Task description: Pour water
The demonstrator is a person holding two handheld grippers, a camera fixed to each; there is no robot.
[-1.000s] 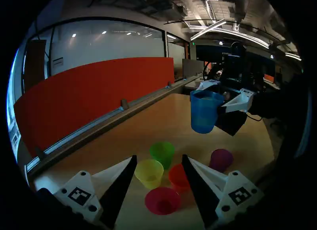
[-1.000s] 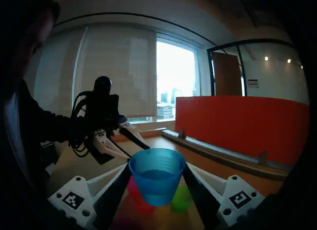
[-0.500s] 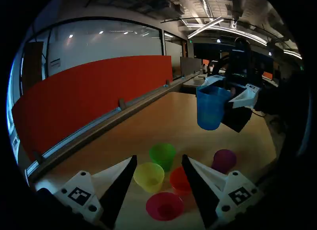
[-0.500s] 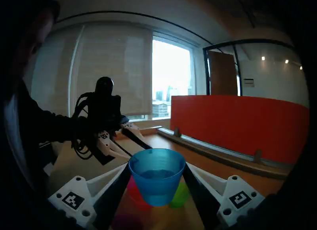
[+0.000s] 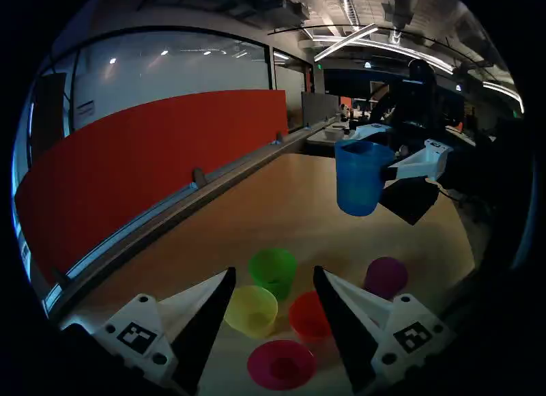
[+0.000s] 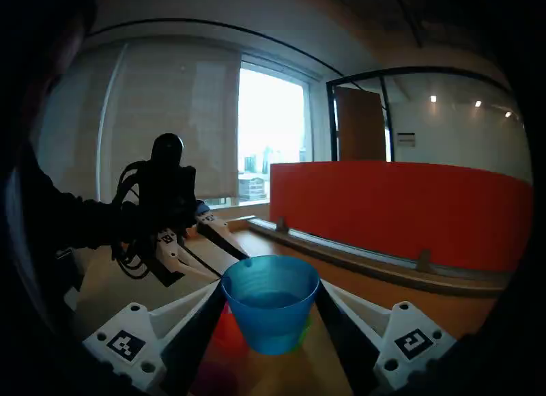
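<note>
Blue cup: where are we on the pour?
Done: the right gripper is shut on the blue cup, water inside, held clear of the table. In hand: cup upright, nothing pouring yet. Left: tilt it over a receiving cup, probably the yellow cup or green cup by the open left gripper.

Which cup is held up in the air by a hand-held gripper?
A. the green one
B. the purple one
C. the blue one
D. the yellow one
C: the blue cup is pinched between the fingers of the right hand-held gripper, clear of the table, while the green cup, yellow cup and purple cup stand on it.
</note>
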